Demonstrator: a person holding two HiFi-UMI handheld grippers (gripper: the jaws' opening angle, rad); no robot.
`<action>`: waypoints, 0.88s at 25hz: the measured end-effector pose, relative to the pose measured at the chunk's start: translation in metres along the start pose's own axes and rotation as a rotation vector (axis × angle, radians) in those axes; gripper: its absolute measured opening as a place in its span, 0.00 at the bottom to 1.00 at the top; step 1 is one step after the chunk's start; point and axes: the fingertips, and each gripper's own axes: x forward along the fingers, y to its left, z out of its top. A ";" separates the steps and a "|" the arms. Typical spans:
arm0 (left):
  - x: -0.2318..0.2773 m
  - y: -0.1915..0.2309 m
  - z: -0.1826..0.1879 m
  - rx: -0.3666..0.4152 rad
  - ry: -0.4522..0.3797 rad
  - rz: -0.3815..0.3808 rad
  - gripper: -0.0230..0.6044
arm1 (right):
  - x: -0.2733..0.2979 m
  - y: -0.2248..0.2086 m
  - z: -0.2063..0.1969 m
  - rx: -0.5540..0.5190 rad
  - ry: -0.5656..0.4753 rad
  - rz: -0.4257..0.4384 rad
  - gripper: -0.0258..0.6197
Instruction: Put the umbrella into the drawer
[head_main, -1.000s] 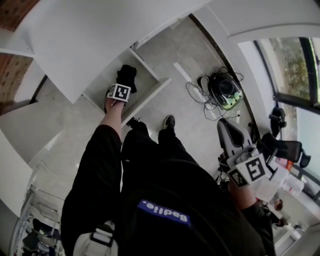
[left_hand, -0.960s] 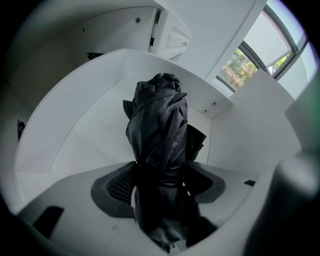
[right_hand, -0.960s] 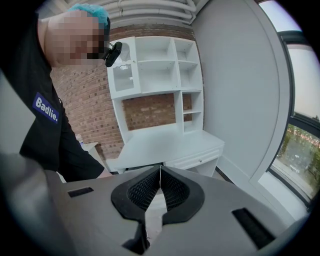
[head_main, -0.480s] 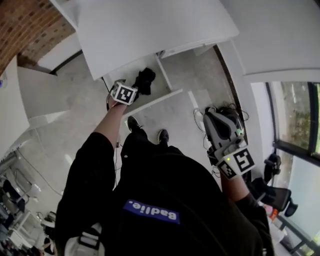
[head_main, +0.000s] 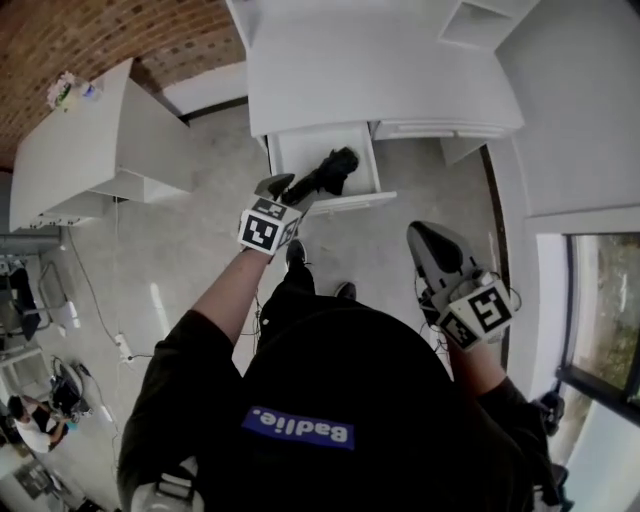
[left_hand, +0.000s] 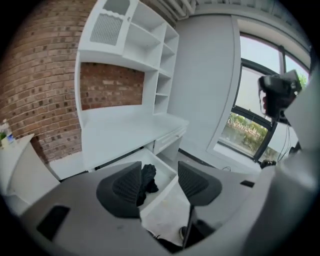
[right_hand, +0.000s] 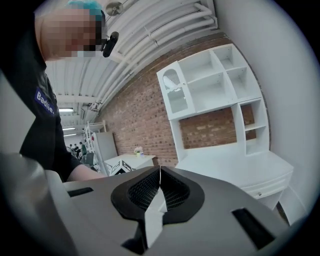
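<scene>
The black folded umbrella (head_main: 332, 170) lies inside the open white drawer (head_main: 345, 204) under the desk. In the left gripper view the umbrella (left_hand: 147, 177) shows far below, in the drawer (left_hand: 159, 196). My left gripper (head_main: 283, 189) hangs in the air well above the drawer's front left. Its jaws stand apart and are closing, with nothing between them (left_hand: 160, 169). My right gripper (head_main: 428, 242) is held at waist height to the right of the drawer. Its jaws are shut, tips touching, and empty (right_hand: 160, 172).
The white desk (head_main: 380, 70) with a shelf unit (right_hand: 215, 95) stands above the drawer against a brick wall. A second white cabinet (head_main: 90, 150) stands at the left. The person's shoes (head_main: 296, 254) rest on the grey floor just before the drawer.
My left gripper has risen out of the drawer and off the umbrella, which stays inside. The head view has swung so the drawer sits at the top centre. My right gripper shifted slightly.
</scene>
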 end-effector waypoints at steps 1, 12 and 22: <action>-0.014 -0.013 0.002 -0.022 -0.033 0.004 0.40 | -0.001 0.005 -0.002 -0.006 0.003 0.025 0.09; -0.128 -0.118 0.022 -0.090 -0.269 -0.012 0.29 | -0.010 0.040 -0.030 -0.038 0.052 0.163 0.09; -0.185 -0.143 0.052 -0.047 -0.405 -0.035 0.09 | 0.013 0.078 -0.025 -0.058 0.051 0.229 0.09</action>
